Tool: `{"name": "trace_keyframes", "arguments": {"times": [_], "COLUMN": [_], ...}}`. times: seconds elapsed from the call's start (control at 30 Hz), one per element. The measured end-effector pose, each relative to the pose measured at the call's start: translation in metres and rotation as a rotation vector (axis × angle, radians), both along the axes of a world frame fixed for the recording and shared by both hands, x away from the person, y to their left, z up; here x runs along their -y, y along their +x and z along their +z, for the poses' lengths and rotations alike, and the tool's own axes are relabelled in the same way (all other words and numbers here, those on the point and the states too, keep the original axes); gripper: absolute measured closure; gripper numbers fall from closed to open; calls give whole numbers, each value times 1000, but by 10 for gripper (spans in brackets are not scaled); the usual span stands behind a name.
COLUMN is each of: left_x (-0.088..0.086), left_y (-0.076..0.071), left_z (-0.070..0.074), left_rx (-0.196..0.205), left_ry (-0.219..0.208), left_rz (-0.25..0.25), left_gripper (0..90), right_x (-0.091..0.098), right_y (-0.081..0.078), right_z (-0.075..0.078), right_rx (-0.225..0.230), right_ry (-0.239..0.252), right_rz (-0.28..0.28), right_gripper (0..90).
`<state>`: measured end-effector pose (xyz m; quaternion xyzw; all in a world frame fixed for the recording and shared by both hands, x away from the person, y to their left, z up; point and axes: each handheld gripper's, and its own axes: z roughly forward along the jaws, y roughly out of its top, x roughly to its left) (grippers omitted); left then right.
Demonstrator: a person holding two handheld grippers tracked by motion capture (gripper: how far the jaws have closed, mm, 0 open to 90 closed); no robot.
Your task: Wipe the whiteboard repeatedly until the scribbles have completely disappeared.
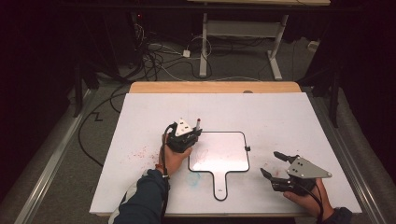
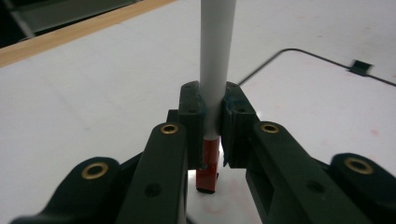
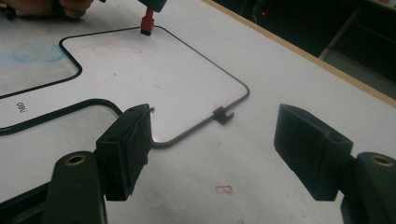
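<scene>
- Where the left gripper [image 1: 192, 134] stands at the upper left corner of the whiteboard [image 1: 219, 151], its fingers [image 2: 190, 122] are clamped on a marker [image 2: 215, 60], the white barrel rising upright between the two pads.
- Below those fingers the marker's red end [image 2: 208, 170] points down at the whiteboard; whether it touches the surface cannot be told.
- In the right gripper view the same red end [image 3: 148, 22] sits just inside the black rim of the board, beside faint red scribbles [image 3: 112, 45].
- The left hand [image 1: 173, 156] wraps the gripper body from behind, with a dark sleeve [image 1: 144, 198] trailing toward the near edge of the desk [image 1: 289, 116].
- The right gripper [image 1: 275, 165] rests well apart from the marker, off the right edge of the whiteboard, held by the right hand [image 1: 308, 200].
- Its fingers [image 3: 128, 149] stand wide apart with nothing between them except bare desk surface.
- Ahead of the left finger of that gripper lies the rounded corner of the whiteboard, and just beyond it a small black clip [image 3: 223, 115] on the rim.
- The whiteboard lies flat, its handle [image 1: 220, 186] pointing toward the person; a faint blue ring [image 3: 37, 51] marks the desk beside the handle.
</scene>
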<state>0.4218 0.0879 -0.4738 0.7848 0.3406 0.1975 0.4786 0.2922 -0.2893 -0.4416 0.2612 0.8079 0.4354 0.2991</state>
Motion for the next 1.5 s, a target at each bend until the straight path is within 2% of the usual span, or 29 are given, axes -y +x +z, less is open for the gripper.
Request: {"name": "trace_keyframes", "arguments": {"times": [0.03,0.1,0.13,0.2,0.27,0.43,0.5,0.6,0.73,0.77,0.83,0.9,0.93,0.97,1.0,1.03,1.13,1.23,1.27,1.3,1.37,1.4,1.47,1.5], "left_x": [-2,0,4,6,11,14,21,22,11,11,2,-2,-5,-10,-10,-7,-4,8,8,13,15,16,14,10], "left_y": [1,-1,-5,-7,-16,-25,-30,-27,-17,-17,-9,-6,-4,-2,-2,-4,-7,-21,-21,-28,-30,-31,-28,-24], "left_z": [-1,0,1,1,1,0,0,0,0,0,0,1,0,-1,-1,0,0,0,0,0,1,1,1,0], "left_rx": [-8,-8,-17,-16,-21,-37,-26,-25,-3,-3,-1,-5,-11,-28,-28,-24,-40,-37,-37,-35,-28,-14,-20,-15], "left_ry": [-13,-11,-5,-6,-15,-37,-30,-27,-4,-4,6,6,-6,-39,-39,-21,-32,-30,-30,-29,-18,4,-9,-6], "left_rz": [4,5,-19,-29,-55,-76,-97,-103,-51,-51,-5,10,26,34,34,27,7,-48,-48,-65,-71,-72,-68,-47], "left_gripper": [791,791,791,791,791,790,790,790,791,791,790,791,791,790,790,790,791,791,791,790,790,790,790,790], "right_x": [0,1,1,1,1,1,0,-1,0,0,0,0,0,0,0,0,0,-1,-1,-1,-1,-1,-1,-1], "right_y": [0,1,1,1,0,0,0,0,0,0,-1,-2,-2,-2,-2,-2,-2,-2,-2,-2,-2,-2,-3,-3], "right_z": [0,0,0,0,1,1,0,1,1,1,0,1,1,1,1,1,1,1,1,1,1,2,2,2], "right_rx": [0,-6,-8,-8,-6,-8,-8,-6,-4,-7,-3,-2,-1,2,3,1,-1,1,1,3,2,3,4,6], "right_ry": [0,6,12,13,14,8,16,17,16,15,19,25,26,25,24,23,20,16,16,16,17,17,17,14], "right_rz": [0,4,5,4,3,2,16,16,17,20,34,43,41,44,45,42,41,42,41,41,41,39,41,42], "right_gripper": [285,286,286,286,286,286,286,286,286,286,285,284,284,284,284,284,284,284,284,284,284,284,284,284]}}
